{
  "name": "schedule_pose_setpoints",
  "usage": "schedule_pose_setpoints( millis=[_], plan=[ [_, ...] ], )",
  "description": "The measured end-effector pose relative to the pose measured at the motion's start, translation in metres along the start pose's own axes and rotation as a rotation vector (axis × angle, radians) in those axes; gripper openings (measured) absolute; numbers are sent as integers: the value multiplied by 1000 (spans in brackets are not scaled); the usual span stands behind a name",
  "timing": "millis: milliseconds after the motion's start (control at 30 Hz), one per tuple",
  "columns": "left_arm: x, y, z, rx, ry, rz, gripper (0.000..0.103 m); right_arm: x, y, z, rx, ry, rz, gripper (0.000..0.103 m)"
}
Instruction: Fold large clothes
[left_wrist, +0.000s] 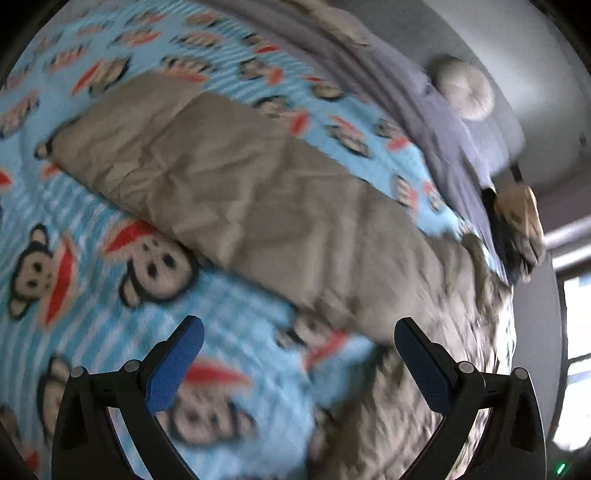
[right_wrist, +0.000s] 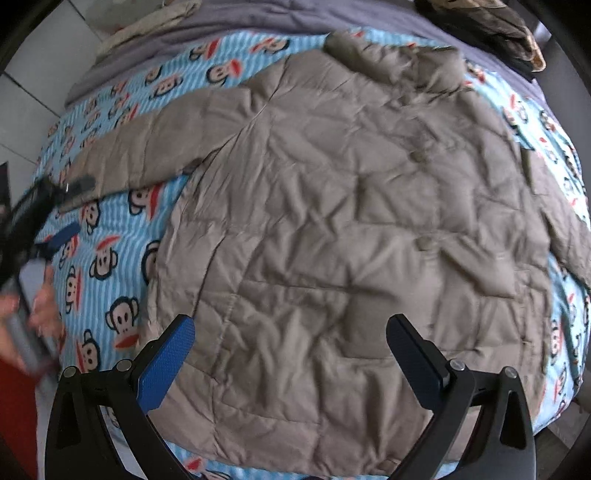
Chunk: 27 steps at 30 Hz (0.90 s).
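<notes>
**Both jaws spread over coat on bed**

R gripper (right_wrist: 290, 339): jaws spread wide, nothing pinched, blue pads (right_wrist: 166, 363) facing in. Directly between & ahead of the jaws lies the coat (right_wrist: 332, 221) — tan, quilted, spread flat w/ front up, hem nearest, collar (right_wrist: 391, 55) farthest. Two buttons (right_wrist: 419, 158) run up the front, ahead-right of the jaws. One sleeve (right_wrist: 147, 147) stretches out ahead-left; its cuff end sits near the L gripper (right_wrist: 62, 218), seen blurred at far left w/ the hand (right_wrist: 44, 306) holding it.

L gripper (left_wrist: 299, 339): jaws also spread, empty. Between the jaws mostly blanket (left_wrist: 92, 332) (light blue, monkey print); coat body (left_wrist: 424, 387) under & beside the right jaw. Sleeve (left_wrist: 221, 184) runs ahead-left from there, lying flat on blanket, not touched by either finger. View is motion-blurred, so can't tell how high the jaws are above the fabric.

Farther off: grey sheet (left_wrist: 424, 103) past the blanket edge, a round pale cushion (left_wrist: 465, 90) on it, ahead-right. Dark/tan bundle of cloth (right_wrist: 491, 26) beyond the collar at the far right of the bed.
</notes>
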<state>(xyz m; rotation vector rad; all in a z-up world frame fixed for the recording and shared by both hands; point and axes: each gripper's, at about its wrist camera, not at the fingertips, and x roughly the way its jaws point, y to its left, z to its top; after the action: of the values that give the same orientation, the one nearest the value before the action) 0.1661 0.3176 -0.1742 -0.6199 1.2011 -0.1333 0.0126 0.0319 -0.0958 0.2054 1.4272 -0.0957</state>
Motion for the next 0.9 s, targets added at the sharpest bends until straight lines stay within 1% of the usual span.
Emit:
schedule_pose_setpoints(
  millis=[100, 167, 333, 367, 400, 433, 467, 500, 533, 567, 600, 633, 733, 800, 900],
  plan=[
    [21, 23, 20, -45, 2, -10, 103, 16, 8, 0, 0, 21, 1, 103],
    [28, 34, 32, -83, -14, -36, 103, 26, 12, 1, -7, 25, -5, 103],
    [29, 47, 69, -164, -126, -73, 103, 39, 16, 8, -2, -2, 2, 103],
    [30, 48, 73, -174, -138, -69, 103, 41, 17, 11, 3, -12, 5, 103],
    [30, 48, 80, -188, -158, -43, 103, 43, 18, 16, 9, -25, 10, 103],
    [30, 51, 84, -197, -172, -18, 92, 44, 20, 21, 16, -35, 14, 103],
    [31, 52, 89, -207, -178, 6, 72, 46, 22, 28, 21, -49, 22, 103],
    [33, 54, 93, -213, -169, -1, 60, 47, 23, 34, 24, -61, 29, 103],
    [36, 56, 95, -220, -156, -23, 35, 47, 25, 41, 25, -76, 35, 103],
    [39, 60, 96, -224, -142, -67, 13, 48, 28, 49, 22, -94, 36, 103],
    [41, 61, 96, -223, -130, -115, 9, 48, 30, 56, 19, -109, 36, 103],
    [38, 62, 98, -212, -134, -128, 9, 49, 33, 63, 15, -122, 36, 103],
    [20, 51, 102, -144, -184, -132, 9, 53, 43, 87, 17, -143, 55, 103],
    [5, 42, 104, -102, -208, -153, 9, 54, 50, 103, 21, -158, 82, 103],
    [-18, 21, 105, -10, -244, -171, 9, 60, 62, 125, 39, -186, 135, 103]
  ],
)
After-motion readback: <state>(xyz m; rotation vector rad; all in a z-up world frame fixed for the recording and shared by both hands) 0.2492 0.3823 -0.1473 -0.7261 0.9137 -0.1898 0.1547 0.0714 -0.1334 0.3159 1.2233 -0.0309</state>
